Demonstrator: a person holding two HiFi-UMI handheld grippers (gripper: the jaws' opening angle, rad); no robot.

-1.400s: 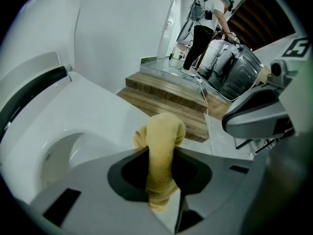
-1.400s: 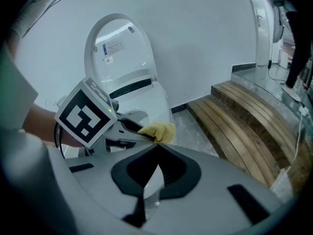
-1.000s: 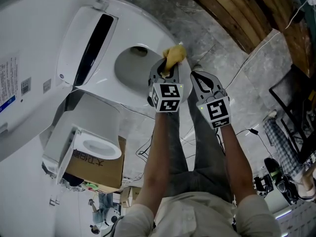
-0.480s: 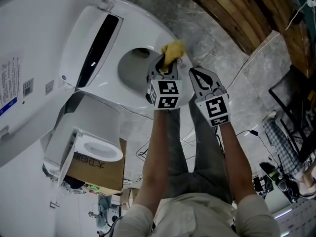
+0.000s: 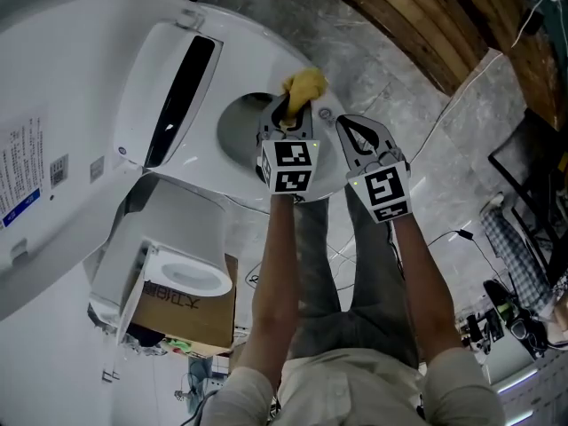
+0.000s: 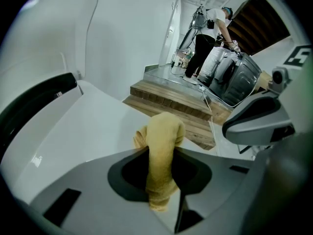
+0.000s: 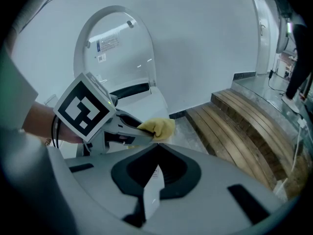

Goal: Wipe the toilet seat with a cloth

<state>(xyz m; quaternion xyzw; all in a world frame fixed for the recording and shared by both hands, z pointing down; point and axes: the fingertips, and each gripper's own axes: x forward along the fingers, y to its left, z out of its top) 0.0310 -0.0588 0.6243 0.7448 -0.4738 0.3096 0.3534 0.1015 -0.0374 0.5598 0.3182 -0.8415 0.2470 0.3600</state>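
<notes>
In the head view, the left gripper [image 5: 291, 112] is seen shut on a yellow cloth [image 5: 304, 84]. The cloth is bunched beyond the jaw tips at the far rim of the white toilet seat [image 5: 232, 177], just beside the bowl opening [image 5: 241, 124]. The right gripper [image 5: 341, 122] is held just beside the left one, over the seat's right rim, with its jaws drawn together. The raised lid [image 5: 62, 105] takes up the left side. Grey stone floor [image 5: 399, 69] and a wooden step [image 5: 417, 16] lie open to the right.

In the left gripper view, the jaws are clamped on the cloth. A rolled length of it runs up between them and folds over past the tips. The smooth white seat surface is spread out beneath and to the left; whether the cloth is pressed on it cannot be told. The right gripper's grey body is seen close at the right edge.

In the right gripper view, the jaws are closed tip to tip with nothing held. The left gripper's marker cube [image 7: 83, 107] and the cloth are seen just ahead to the left. The upright lid stands behind them, and free floor lies to the right.
</notes>
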